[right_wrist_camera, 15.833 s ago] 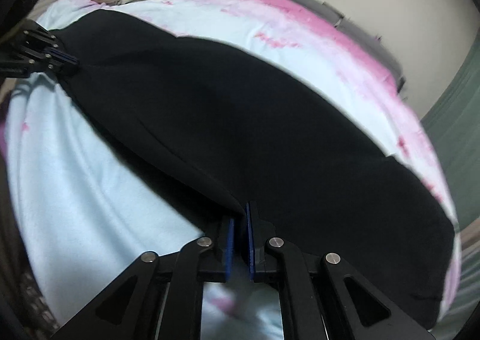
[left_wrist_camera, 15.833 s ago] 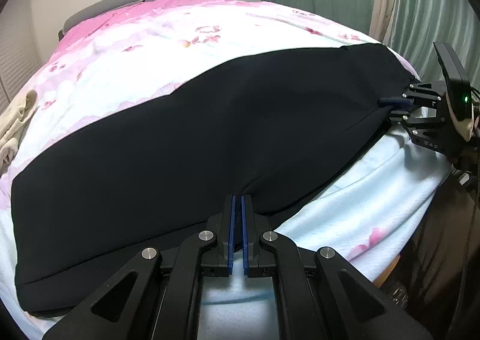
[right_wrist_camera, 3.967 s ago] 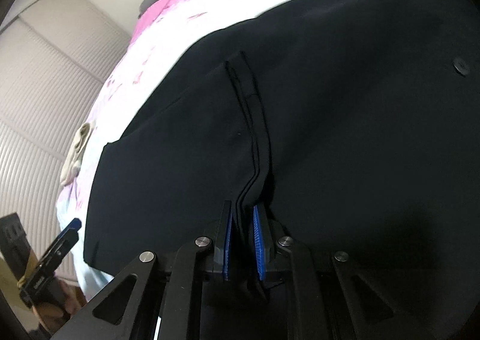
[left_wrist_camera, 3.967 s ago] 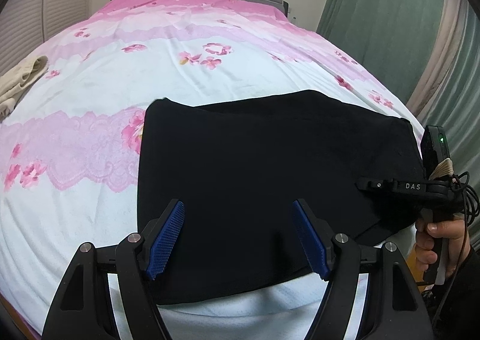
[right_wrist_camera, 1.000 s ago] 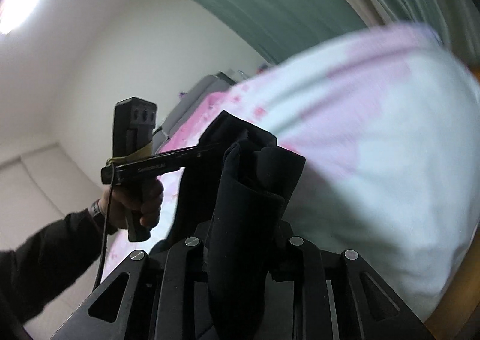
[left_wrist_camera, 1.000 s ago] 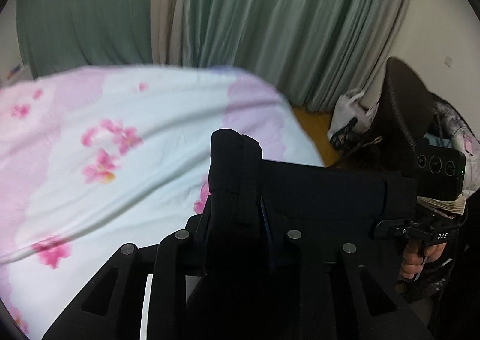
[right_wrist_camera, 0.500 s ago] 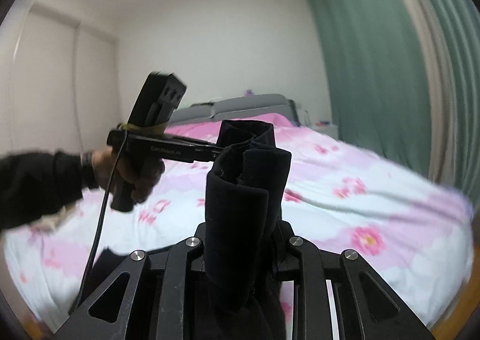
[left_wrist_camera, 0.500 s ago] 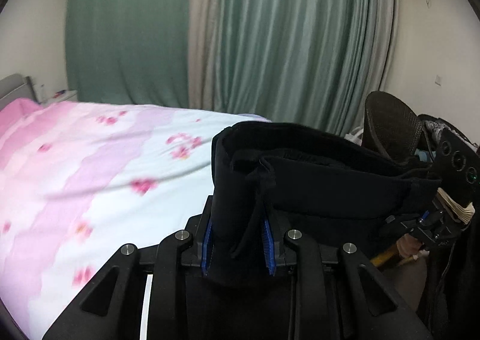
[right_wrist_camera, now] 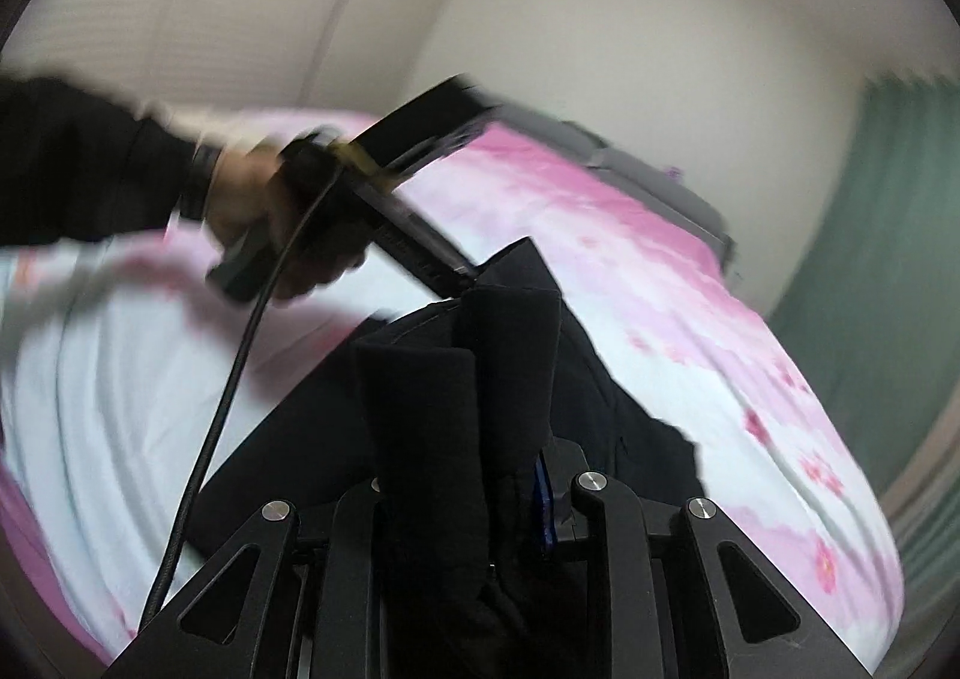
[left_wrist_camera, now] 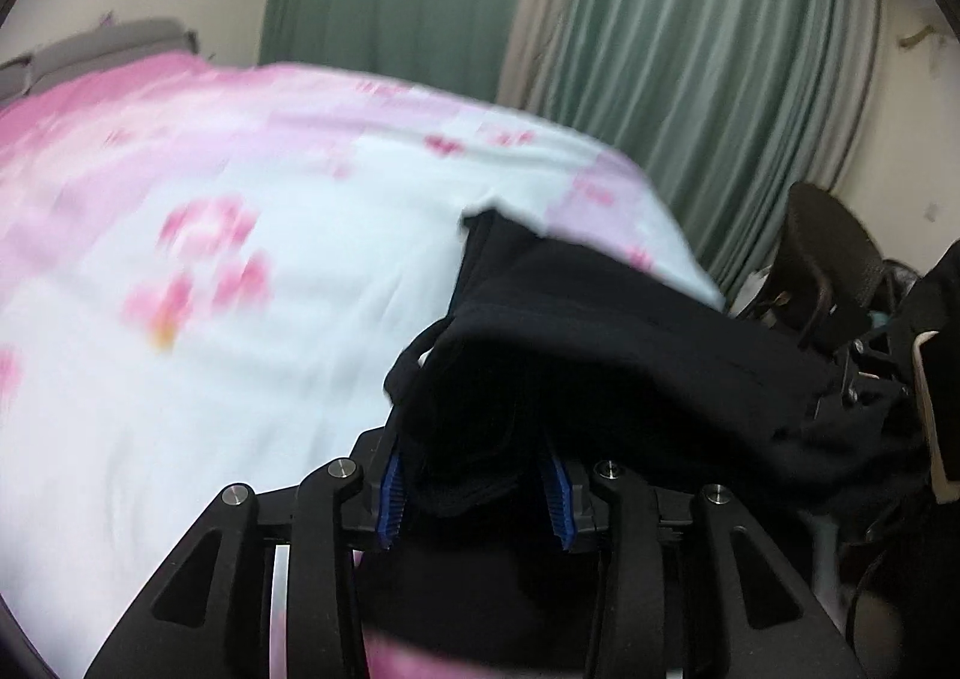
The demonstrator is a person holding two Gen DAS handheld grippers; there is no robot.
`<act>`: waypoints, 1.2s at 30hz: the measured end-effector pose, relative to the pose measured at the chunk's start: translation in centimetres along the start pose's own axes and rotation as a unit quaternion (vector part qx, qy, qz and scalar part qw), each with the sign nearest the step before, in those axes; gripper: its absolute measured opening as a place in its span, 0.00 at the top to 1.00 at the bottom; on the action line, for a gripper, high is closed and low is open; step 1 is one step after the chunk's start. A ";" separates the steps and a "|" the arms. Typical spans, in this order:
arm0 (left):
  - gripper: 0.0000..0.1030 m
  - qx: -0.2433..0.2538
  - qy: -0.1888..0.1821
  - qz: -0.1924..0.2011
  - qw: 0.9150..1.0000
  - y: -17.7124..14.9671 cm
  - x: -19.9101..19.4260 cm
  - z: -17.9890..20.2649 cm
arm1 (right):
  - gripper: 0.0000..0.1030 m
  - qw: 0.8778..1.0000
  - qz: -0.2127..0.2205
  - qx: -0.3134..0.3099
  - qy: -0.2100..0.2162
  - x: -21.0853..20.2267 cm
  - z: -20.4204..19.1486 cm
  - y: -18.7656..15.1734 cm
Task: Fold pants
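The black pants [left_wrist_camera: 600,343] are folded into a thick bundle and held up over the near edge of the bed. My left gripper [left_wrist_camera: 474,493] is shut on one end of the bundle, its blue pads [left_wrist_camera: 391,490] pressed against the thick cloth. My right gripper [right_wrist_camera: 462,475] is shut on the other end of the pants [right_wrist_camera: 456,379], which bulge up between its fingers. In the right wrist view the left gripper [right_wrist_camera: 420,253] and the hand holding it reach the far end of the bundle.
The bed [left_wrist_camera: 180,271] has a pink and pale blue floral cover and a grey headboard [right_wrist_camera: 654,181]. Green curtains [left_wrist_camera: 660,49] hang behind it. A dark chair [left_wrist_camera: 834,253] with clutter stands to the right of the bed.
Both grippers have swung with the pants bundle, lowering it toward the bed cover. The views are motion blurred. Both grips hold.
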State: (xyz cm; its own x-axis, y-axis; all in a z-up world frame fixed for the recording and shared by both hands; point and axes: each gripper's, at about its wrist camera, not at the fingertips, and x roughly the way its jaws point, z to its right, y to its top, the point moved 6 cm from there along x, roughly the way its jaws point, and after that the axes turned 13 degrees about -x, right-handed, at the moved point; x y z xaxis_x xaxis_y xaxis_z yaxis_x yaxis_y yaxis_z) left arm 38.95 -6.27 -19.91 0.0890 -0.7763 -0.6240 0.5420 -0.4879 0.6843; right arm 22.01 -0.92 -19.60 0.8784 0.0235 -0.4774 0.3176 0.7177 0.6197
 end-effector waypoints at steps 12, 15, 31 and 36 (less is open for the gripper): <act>0.60 -0.007 0.072 0.002 0.997 -3.4 -3.5 -0.8 | 0.71 0.996 -0.052 -0.065 0.017 1.5 -5.6 -2.0; 0.55 -0.016 0.094 -0.004 0.995 -4.4 -5.0 -1.0 | 0.69 0.996 -0.065 -0.057 0.016 0.9 -5.8 -1.5; 0.46 -0.180 0.223 0.063 0.956 -9.3 -15.0 5.9 | 0.38 0.994 0.045 0.075 0.071 -7.7 -2.3 -0.1; 0.44 -0.210 0.251 0.117 0.938 -8.3 -14.6 10.0 | 0.37 0.984 0.028 0.160 0.071 -9.2 2.7 -3.7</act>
State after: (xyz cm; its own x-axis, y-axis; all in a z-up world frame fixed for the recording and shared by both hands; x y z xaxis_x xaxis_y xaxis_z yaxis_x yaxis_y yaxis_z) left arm 24.78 5.10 -12.74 0.5712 -0.5055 -0.6467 0.7307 -0.0456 0.6811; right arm 13.71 -5.68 -15.86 0.8458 0.1704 -0.5056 0.3864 0.4577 0.8007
